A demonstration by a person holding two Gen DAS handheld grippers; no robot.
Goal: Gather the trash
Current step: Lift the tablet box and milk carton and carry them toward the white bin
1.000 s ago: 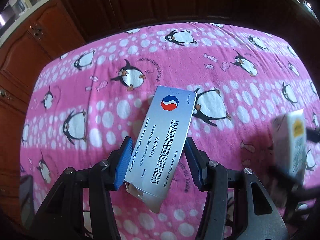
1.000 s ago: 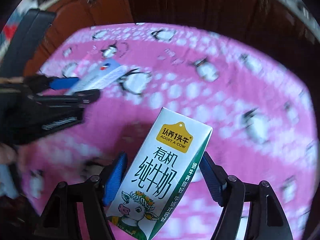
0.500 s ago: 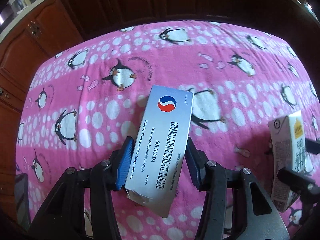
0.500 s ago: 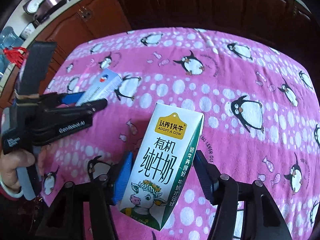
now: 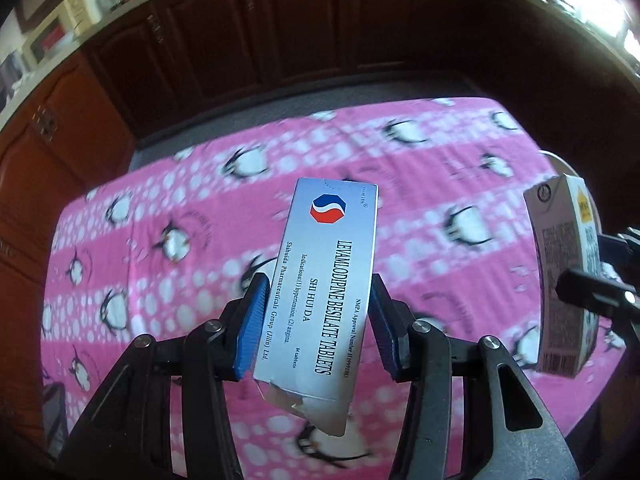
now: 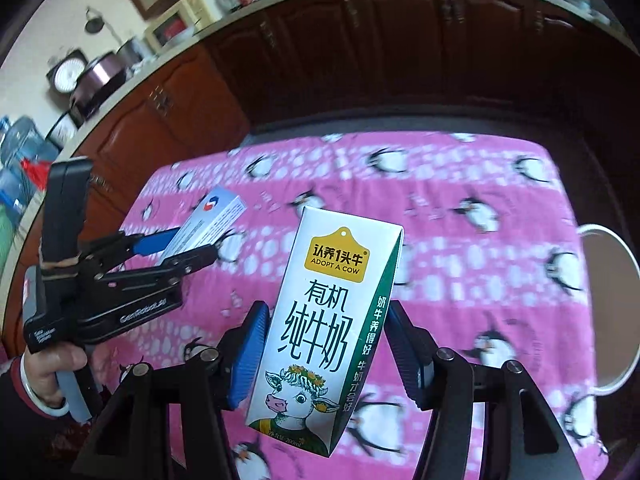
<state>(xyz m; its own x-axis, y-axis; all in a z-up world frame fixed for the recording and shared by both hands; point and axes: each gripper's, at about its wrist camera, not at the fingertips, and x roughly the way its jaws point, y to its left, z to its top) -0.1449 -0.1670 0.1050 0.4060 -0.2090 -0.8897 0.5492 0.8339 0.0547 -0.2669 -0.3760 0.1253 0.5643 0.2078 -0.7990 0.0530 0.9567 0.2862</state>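
**Two cartons in hand above the penguin cloth**

The tablet box (image 5: pixel 326 280), a silver cardboard sleeve printed with a red-and-blue emblem, sits between the blue pads of the left gripper (image 5: pixel 316 328), clamped across its narrow width at about mid-length. Its near end is torn open and ragged, so it is probably empty, very light and easy to crush; the pinch across the flat faces near the middle looks sensible, away from the weak torn flap.

The milk carton (image 6: pixel 326 320), white and green with a cartoon cow, is gripped the same way by the right gripper (image 6: pixel 324 344), whose jaws have just been closing, pads pressed on its two side walls in its lower half. Waxed board like this is likely slick and dents if empty, so a firm hold low on the body suits it.

Both items hang tilted above the pink penguin-patterned tablecloth (image 5: pixel 400 184), clear of it. A hand (image 6: pixel 52 372) holds the left tool at the left of the right view. At the table's right edge shows a white-rimmed bin (image 6: pixel 608 308), apparently the drop point. Dark wooden cabinets (image 5: pixel 280 32) stand far behind.
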